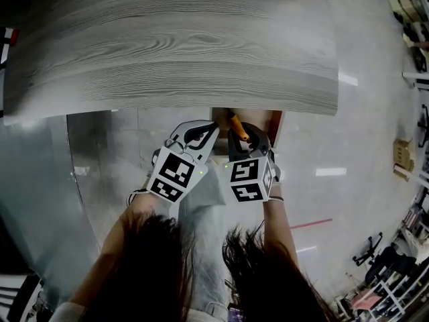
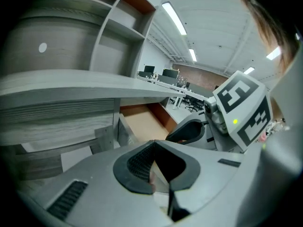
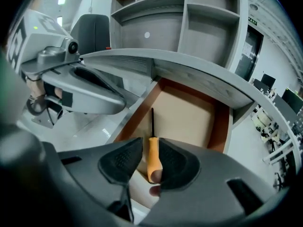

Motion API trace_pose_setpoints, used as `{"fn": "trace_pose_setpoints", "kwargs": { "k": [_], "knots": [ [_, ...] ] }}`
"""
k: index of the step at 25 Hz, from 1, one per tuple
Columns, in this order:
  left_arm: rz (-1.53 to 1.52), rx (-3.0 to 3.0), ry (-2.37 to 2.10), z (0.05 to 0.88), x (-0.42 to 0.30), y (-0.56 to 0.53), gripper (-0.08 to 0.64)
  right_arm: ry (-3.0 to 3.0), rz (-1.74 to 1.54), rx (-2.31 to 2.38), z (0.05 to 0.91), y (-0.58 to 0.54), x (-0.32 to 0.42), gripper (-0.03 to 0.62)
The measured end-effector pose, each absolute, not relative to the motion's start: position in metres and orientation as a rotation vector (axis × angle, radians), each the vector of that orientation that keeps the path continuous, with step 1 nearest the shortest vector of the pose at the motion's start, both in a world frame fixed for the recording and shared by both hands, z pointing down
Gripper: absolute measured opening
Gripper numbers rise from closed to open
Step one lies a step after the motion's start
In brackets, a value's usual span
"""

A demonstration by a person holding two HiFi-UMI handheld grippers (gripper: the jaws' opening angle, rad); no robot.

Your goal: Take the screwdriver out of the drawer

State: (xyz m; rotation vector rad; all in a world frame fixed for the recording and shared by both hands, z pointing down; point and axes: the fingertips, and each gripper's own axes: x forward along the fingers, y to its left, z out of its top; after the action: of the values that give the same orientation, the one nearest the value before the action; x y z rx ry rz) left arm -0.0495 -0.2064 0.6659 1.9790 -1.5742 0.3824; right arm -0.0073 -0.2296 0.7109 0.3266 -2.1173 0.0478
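Grips the screwdriver [image 3: 153, 156] by its orange handle, pinched between the jaws of the right gripper [image 3: 151, 150] - black shaft aimed straight ahead over the drawer [image 3: 218, 126], in line with the jaws. Looks like a grip chosen for control: thick handle for the clamp, thin shaft left free so as not to snag the drawer's walls on the way out.

Hangs above the drawer's brown floor, near its front left wall. Hard to say whether the tip touches that floor or floats just over it. Stands pulled out from under the counter [image 1: 174, 52], that drawer, and seems otherwise bare as far as visible. From the head view, shows the handle poking out of the jaws right in front of the drawer's open mouth.

Holds the left gripper [image 2: 154, 143] just left of the drawer, close beside the right one, jaws pressed together with nothing between them - idle, apparently parked out of the way yet near enough to the drawer front to help if needed.

Seems well along: pick made, with only the pull back and clear of the drawer left. Calls for a straight withdrawal, low enough to miss the counter edge above the drawer.
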Motion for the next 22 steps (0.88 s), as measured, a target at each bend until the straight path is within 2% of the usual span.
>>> {"fn": "trace_pose_setpoints", "kwargs": {
  "k": [22],
  "knots": [
    [0.350, 1.876, -1.626, 0.697, -0.058, -0.204, 0.017, -2.005, -0.009, 0.270, 0.758, -0.240, -0.008, 0.118]
  ]
}}
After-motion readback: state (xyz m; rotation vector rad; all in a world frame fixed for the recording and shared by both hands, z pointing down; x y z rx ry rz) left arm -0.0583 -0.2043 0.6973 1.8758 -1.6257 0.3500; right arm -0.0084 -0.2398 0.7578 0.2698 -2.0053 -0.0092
